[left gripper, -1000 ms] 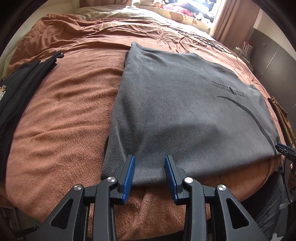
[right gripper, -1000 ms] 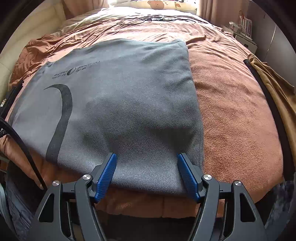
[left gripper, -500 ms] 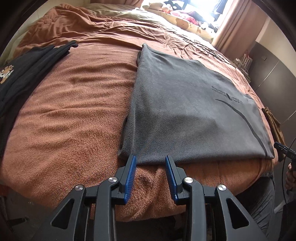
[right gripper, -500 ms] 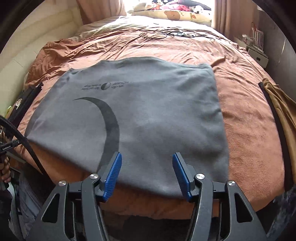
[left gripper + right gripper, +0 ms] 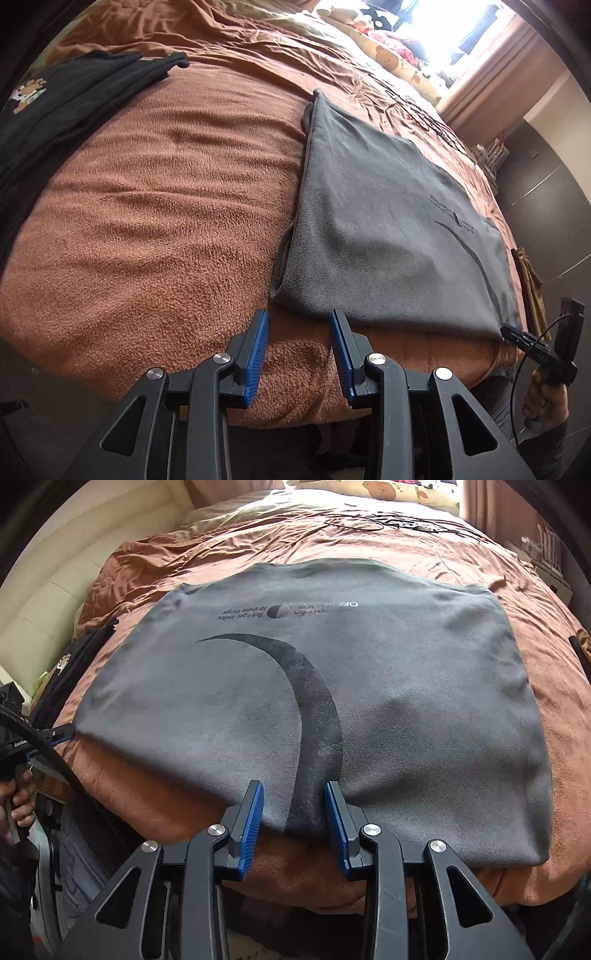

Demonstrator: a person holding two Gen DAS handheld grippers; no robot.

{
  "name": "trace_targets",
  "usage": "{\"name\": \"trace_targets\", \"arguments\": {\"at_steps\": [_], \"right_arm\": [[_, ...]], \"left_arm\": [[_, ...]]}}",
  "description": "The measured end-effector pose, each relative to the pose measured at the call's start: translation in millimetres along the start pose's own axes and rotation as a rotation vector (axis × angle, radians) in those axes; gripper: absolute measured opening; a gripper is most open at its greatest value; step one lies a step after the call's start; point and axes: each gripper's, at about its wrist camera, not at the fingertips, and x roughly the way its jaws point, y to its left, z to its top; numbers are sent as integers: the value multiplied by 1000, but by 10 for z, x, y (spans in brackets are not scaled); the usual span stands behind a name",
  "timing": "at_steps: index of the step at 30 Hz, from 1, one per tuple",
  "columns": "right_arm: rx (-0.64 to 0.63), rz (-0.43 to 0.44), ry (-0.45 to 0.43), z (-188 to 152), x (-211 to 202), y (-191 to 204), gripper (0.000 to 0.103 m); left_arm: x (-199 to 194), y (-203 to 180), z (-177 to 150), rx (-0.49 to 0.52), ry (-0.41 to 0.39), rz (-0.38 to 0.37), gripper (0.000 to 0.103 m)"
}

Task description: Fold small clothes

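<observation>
A grey folded garment (image 5: 388, 229) with a dark crescent print lies flat on the brown blanket (image 5: 166, 206); it also fills the right wrist view (image 5: 369, 701). My left gripper (image 5: 298, 328) is open and empty, just short of the garment's near left corner. My right gripper (image 5: 293, 801) is open, its jaws either side of the garment's near edge at the end of the crescent print (image 5: 314, 701). The right gripper also shows at the far right of the left wrist view (image 5: 532, 343).
Black folded clothes (image 5: 62, 99) lie at the left of the bed, also seen in the right wrist view (image 5: 74, 664). A tan cloth (image 5: 528, 280) hangs at the right edge. Pillows (image 5: 388, 48) and cables (image 5: 369, 520) sit at the far end. The bed's front edge is right below both grippers.
Both grippers pulled back and slid left along the garment's near edge. The left one now sits off the garment's corner. The right gripper's jaws have narrowed and sit at the crescent print.
</observation>
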Motion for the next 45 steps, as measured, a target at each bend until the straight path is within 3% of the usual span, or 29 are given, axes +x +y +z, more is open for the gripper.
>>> {"name": "trace_targets", "arguments": {"at_steps": [4, 11, 19, 26, 33, 39, 45], "right_arm": [[-25, 47, -14, 67, 70, 144, 31], [-87, 88, 37, 160, 441, 446, 31], [-140, 137, 55, 327, 753, 766, 31], [-191, 165, 62, 425, 900, 1031, 31], [-188, 171, 65, 391, 920, 968, 31], [-153, 171, 72, 320, 786, 779, 27], [-117, 121, 8, 329, 569, 606, 27]], "left_arm": [[62, 38, 68, -66, 8, -45, 38], [98, 205, 94, -212, 15, -117, 38], [125, 276, 111, -263, 22, -153, 39], [83, 312, 15, -337, -16, -202, 45], [60, 431, -102, -477, -50, -268, 45], [44, 415, -82, -492, -75, -266, 45], [40, 256, -77, -456, -89, -313, 45]]}}
